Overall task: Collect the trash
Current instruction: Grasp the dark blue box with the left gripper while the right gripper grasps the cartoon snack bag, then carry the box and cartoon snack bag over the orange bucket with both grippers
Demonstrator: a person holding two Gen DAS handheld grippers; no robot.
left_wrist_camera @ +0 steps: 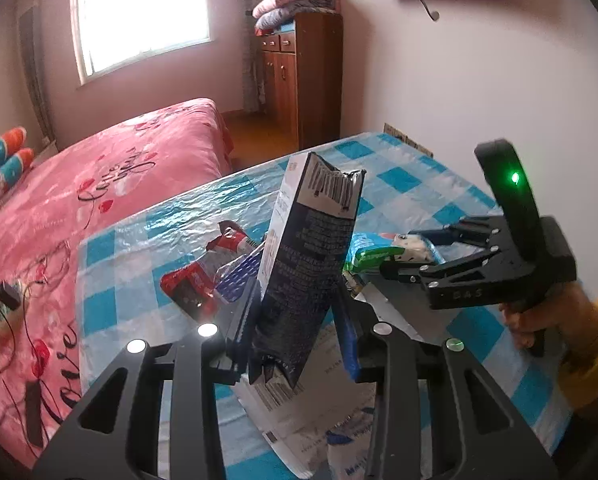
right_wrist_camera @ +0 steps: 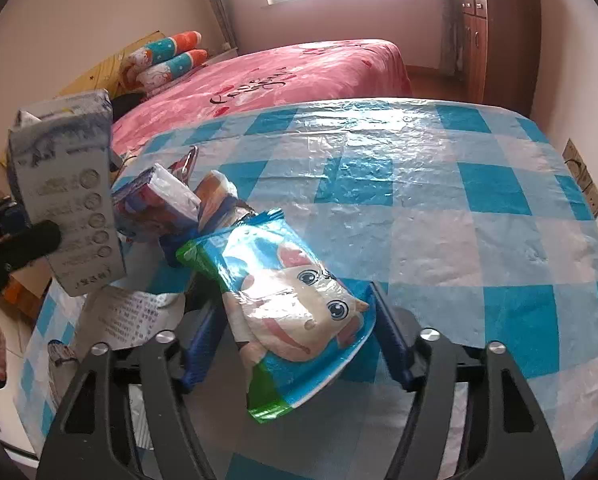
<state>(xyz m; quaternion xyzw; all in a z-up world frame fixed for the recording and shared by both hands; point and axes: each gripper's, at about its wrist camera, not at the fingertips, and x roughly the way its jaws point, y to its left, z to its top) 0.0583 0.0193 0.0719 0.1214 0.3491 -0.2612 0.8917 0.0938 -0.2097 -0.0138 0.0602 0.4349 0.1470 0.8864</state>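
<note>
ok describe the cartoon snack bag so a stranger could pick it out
On the blue-checked table, look in the litter at its near edge. The snack bag lies flat between the right tongs, the only wrapper with a big-eyed white cartoon animal and green ends.

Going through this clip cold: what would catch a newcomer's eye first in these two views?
First, the dark carton standing up off the table, pinched in the left gripper. Next, the blue cartoon snack bag lying flat on the blue-checked tablecloth between the fingers of the right gripper, with other wrappers heaped beside it. Behind the table, the pink bed fills the room under a bright window.
</note>
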